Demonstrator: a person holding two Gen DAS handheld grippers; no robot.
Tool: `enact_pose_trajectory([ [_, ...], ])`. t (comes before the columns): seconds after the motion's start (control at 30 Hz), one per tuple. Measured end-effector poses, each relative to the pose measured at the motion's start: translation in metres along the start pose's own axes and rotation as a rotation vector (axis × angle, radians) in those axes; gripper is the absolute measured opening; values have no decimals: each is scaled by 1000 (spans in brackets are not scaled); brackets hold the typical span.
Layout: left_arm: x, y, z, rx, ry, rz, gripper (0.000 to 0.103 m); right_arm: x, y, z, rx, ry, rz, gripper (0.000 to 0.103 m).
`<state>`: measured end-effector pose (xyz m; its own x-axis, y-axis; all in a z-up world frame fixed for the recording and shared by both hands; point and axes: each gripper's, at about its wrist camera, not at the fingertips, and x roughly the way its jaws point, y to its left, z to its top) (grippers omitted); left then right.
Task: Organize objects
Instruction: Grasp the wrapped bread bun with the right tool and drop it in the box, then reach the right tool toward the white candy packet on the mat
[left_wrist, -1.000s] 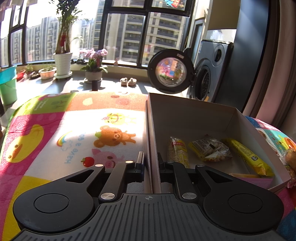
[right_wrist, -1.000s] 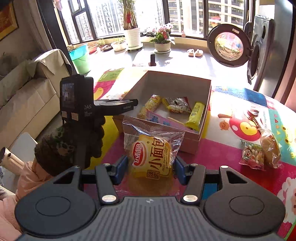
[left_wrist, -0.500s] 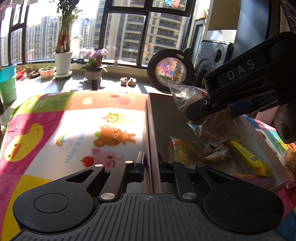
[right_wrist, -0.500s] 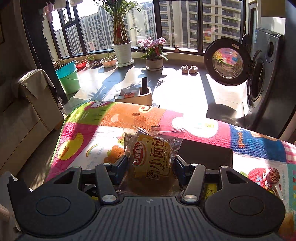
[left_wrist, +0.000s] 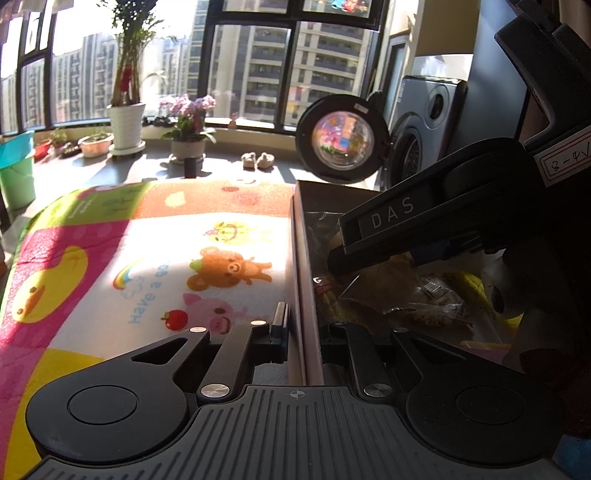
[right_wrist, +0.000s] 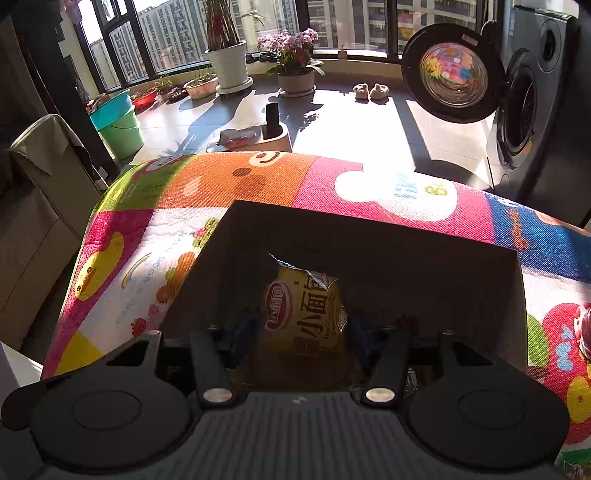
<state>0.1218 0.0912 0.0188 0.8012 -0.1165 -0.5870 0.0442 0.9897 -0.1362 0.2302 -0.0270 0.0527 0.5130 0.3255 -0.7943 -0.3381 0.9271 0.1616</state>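
My left gripper (left_wrist: 303, 328) is shut on the left wall (left_wrist: 301, 258) of an open cardboard box, one finger on each side. My right gripper (right_wrist: 301, 328) is shut on a clear bread packet with a yellow label (right_wrist: 306, 314). It holds the packet low inside the shaded box (right_wrist: 369, 229). From the left wrist view, one black finger (left_wrist: 369, 243) of the right gripper reaches into the box from the right, with the packet (left_wrist: 384, 291) hanging under it. Other snack packets (left_wrist: 439, 306) lie on the box floor, partly hidden.
The box stands on a colourful cartoon mat (left_wrist: 166, 258). Red and pink items (right_wrist: 583, 325) lie on the mat at the far right. Beyond are a washing machine with its round door open (left_wrist: 343, 144), potted plants (left_wrist: 125, 122) and a green bucket (right_wrist: 118, 125).
My right gripper has carried the bread packet from outside the box to over it and down inside. The left gripper has kept its grip on the wall.
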Motion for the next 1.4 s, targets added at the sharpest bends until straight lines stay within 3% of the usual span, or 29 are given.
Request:
enact_pose_trajectory([
  [0.17,0,-1,0,0,0,0,14,2,3,1,-11,-13,18,56],
  [0.33,0,0,0,-2,0,-1,14,-36,-11,-6,-12,-73,11,69],
  [0.57,0,0,0,-1,-1,1,13,-121,-53,-48,-53,-201,-145,76],
  [0.73,0,-1,0,-3,0,1,13,-154,-99,-79,11,-211,-279,80],
  [0.97,0,0,-1,-12,1,-5,14,-166,-150,-112,134,-169,-401,81],
  [1.2,0,0,-1,-12,1,-5,14,-187,-181,-109,255,-245,-465,90],
  [1.4,0,1,-1,-12,1,-5,14,-173,-195,-107,295,-213,-464,90],
])
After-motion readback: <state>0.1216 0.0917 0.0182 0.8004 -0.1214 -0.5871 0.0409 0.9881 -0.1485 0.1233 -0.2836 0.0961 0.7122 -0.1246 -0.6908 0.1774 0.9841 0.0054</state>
